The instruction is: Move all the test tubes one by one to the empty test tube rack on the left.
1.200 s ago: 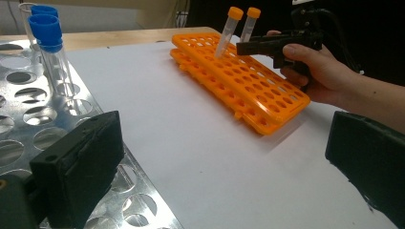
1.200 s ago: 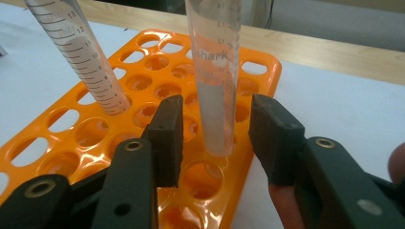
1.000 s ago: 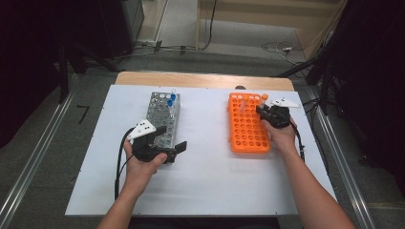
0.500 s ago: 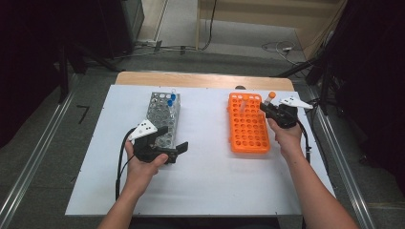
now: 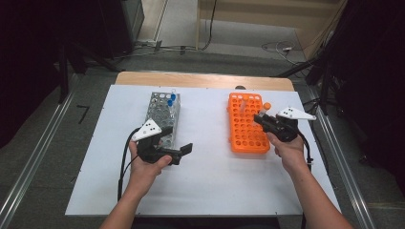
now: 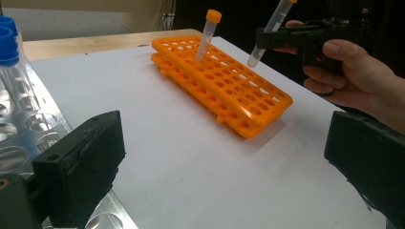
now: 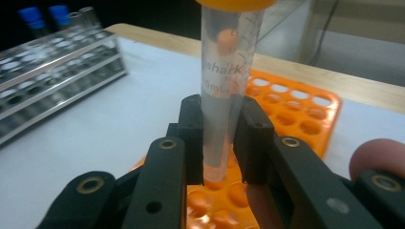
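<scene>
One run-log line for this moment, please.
right tongs: shut on orange-capped tube, above orange rack | left tongs: open, empty, beside metal rack

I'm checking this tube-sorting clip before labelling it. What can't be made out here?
- Held tube: cap cut off by the top edge of the right gripper view; print partly blurred.
- Metal rack: near end hidden by the left gripper in the high view.
- Orange rack: hole count too small there.
</scene>
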`<action>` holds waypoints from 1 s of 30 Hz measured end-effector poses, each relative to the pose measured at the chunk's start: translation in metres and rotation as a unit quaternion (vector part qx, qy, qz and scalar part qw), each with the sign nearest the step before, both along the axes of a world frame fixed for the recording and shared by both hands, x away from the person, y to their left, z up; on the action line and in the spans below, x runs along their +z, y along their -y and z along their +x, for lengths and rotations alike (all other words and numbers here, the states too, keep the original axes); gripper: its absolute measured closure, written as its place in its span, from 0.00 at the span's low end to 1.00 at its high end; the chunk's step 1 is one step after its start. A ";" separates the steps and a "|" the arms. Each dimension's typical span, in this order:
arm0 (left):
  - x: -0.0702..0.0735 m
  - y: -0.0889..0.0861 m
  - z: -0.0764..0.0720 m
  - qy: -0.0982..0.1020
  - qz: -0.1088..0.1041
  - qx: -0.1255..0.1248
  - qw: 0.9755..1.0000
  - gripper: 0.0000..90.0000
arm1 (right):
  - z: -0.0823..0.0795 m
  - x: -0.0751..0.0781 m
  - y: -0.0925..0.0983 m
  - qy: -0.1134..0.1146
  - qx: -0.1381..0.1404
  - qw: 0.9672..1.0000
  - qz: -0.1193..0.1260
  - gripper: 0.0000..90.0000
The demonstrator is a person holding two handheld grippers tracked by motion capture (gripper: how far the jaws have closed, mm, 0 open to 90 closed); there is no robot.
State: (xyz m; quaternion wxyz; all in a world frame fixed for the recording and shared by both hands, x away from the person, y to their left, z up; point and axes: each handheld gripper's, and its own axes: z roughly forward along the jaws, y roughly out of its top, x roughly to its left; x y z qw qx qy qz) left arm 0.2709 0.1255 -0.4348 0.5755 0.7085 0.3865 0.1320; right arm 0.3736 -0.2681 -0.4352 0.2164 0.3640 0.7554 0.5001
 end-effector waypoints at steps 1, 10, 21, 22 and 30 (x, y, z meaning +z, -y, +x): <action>0.000 0.001 0.000 0.001 0.001 -0.001 1.000 0.00 | -0.004 0.000 -0.002 -0.001 0.007 1.000 -0.001 0.80; 0.003 0.009 -0.002 0.006 0.002 -0.012 1.000 0.00 | -0.039 -0.003 -0.024 -0.008 0.061 0.998 0.000 0.80; 0.004 0.023 -0.004 0.014 0.003 -0.036 0.999 0.03 | -0.068 -0.014 -0.057 -0.020 0.125 0.992 -0.002 0.80; 0.004 0.025 -0.004 0.015 0.003 -0.039 0.999 0.03 | -0.070 -0.014 -0.059 -0.022 0.130 0.991 -0.001 0.80; 0.005 0.040 -0.007 0.023 0.008 -0.061 0.998 0.16 | -0.081 -0.018 -0.083 -0.027 0.162 0.986 -0.007 0.80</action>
